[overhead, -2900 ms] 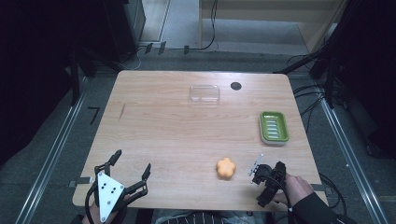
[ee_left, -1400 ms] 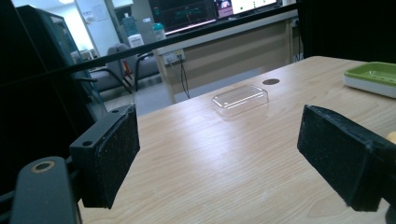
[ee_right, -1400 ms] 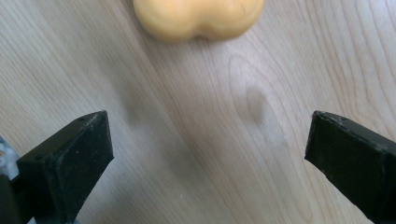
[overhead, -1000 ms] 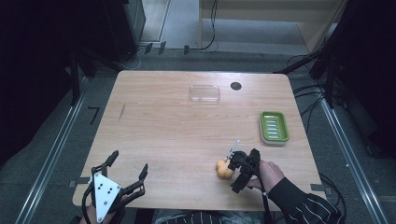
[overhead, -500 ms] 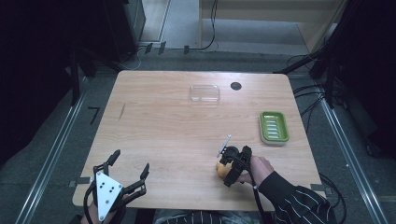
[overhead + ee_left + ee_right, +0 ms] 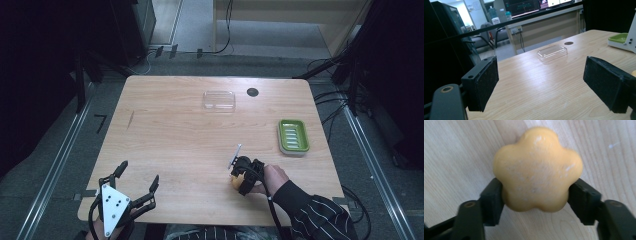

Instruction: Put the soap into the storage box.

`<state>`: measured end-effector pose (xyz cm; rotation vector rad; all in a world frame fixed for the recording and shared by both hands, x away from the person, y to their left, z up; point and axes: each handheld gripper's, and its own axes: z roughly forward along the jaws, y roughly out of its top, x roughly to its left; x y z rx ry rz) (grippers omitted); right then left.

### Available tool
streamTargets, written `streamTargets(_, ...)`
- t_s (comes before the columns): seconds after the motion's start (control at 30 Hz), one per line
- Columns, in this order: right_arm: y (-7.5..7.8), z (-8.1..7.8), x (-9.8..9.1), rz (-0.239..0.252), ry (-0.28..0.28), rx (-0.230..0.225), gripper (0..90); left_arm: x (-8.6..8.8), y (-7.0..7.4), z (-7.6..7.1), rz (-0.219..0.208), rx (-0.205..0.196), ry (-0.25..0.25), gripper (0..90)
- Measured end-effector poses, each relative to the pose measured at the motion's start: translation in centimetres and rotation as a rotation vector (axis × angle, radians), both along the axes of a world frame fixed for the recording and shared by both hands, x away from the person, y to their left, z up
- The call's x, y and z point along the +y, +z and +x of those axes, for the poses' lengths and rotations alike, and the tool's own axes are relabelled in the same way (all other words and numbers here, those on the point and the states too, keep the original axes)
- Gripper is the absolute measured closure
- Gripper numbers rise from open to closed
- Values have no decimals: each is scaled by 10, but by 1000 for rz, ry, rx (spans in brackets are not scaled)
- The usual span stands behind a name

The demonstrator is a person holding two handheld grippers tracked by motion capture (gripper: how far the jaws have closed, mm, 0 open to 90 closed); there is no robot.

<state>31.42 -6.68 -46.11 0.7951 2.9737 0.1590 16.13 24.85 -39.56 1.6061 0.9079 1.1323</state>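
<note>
A yellow-orange flower-shaped soap (image 6: pixel 536 170) lies on the wooden table (image 6: pixel 175 135) near its front edge, right of centre. My right gripper (image 6: pixel 536 197) is shut on it, one black jaw pressing each side. In the high view the soap (image 6: pixel 233 182) peeks out beside the right gripper (image 6: pixel 242 177), held by a hand in a striped sleeve. My left gripper (image 6: pixel 139 172) hovers at the table's front left corner, open and holding nothing. Its pads (image 6: pixel 484 82) stand wide apart in the left gripper view.
A green soap dish (image 6: pixel 293 136) sits at the right side of the table, also seen as the green soap dish (image 6: pixel 620 38). A clear plastic tray (image 6: pixel 219 100) lies at the back centre beside a black round hole (image 6: pixel 252 92). Dark racks and cables surround the table.
My right gripper moved left from the front right corner to the soap and its jaws closed on it. The left gripper stayed in place.
</note>
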Motion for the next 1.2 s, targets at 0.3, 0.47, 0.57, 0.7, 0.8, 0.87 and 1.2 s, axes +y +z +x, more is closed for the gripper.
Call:
streamTargets(0.3,-2,-3,-1,1,17,-23,403,0,0,0,2,1,-2,130)
streamTargets(0.47,-2,-2,-3,16,22,-23,403,0,0,0,-2,-2,-3,130)
streamTargets(0.57,-1,-3,-2,10,26,-31,404,0,0,1,-1,0,-1,130)
streamTargets(0.7,-1,-3,-3,6,22,-41,404,1,0,0,-4,0,-3,130)
streamTargets(0.8,0,-3,-5,10,21,-45,404,0,0,1,-4,-1,-1,130)
streamTargets(0.87,0,-4,-6,15,14,-49,404,-1,0,0,-1,-1,-2,130)
streamTargets(1.2,6,-6,-11,29,10,-67,404,-1,0,0,-1,-3,-2,130)
